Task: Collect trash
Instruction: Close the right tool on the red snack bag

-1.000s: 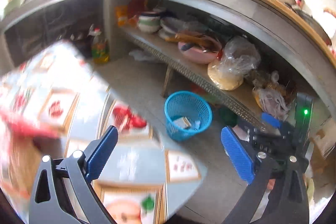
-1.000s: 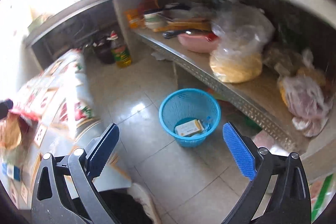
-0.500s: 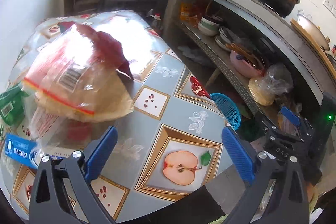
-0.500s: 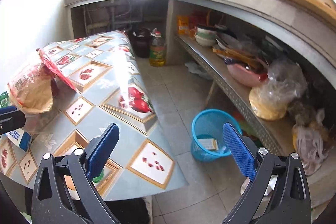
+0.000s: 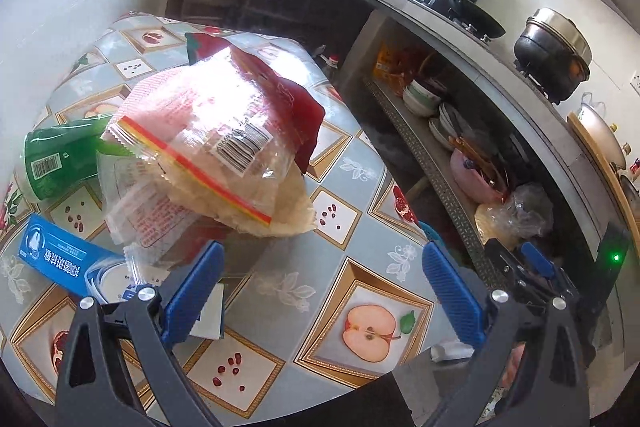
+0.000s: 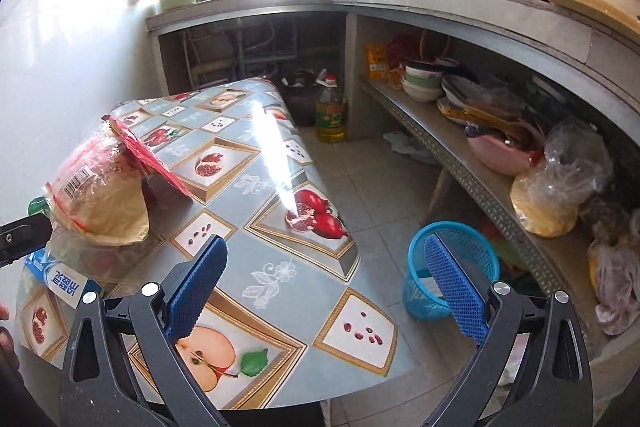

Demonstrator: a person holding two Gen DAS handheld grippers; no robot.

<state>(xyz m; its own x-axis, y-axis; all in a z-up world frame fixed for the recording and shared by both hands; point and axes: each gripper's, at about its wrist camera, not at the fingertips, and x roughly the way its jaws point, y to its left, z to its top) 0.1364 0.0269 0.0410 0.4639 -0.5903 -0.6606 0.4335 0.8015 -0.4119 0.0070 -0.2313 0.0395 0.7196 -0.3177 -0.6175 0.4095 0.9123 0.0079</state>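
Observation:
A crumpled clear and red plastic bag (image 5: 216,151) lies on the fruit-patterned table (image 5: 360,267), also seen from the right wrist as the bag (image 6: 100,195). Beside it are a green wrapper (image 5: 60,155) and a blue box (image 5: 60,263). My left gripper (image 5: 320,295) hangs open over the table, just in front of the bag, nothing between its fingers. My right gripper (image 6: 328,287) is open above the table's near edge, empty. A blue mesh basket (image 6: 452,267) stands on the floor to the right of the table; part of it is hidden behind the right finger.
A concrete counter (image 6: 440,7) with pots runs along the right, with a crowded shelf (image 6: 480,179) of bowls and bags beneath it. An oil bottle (image 6: 330,111) stands on the tiled floor (image 6: 380,179). A white wall (image 6: 60,67) borders the table's left.
Both grippers swung from above the blue basket back up to the table. The left one has closed in on the plastic bag, which now fills more of its view. Both stayed open.

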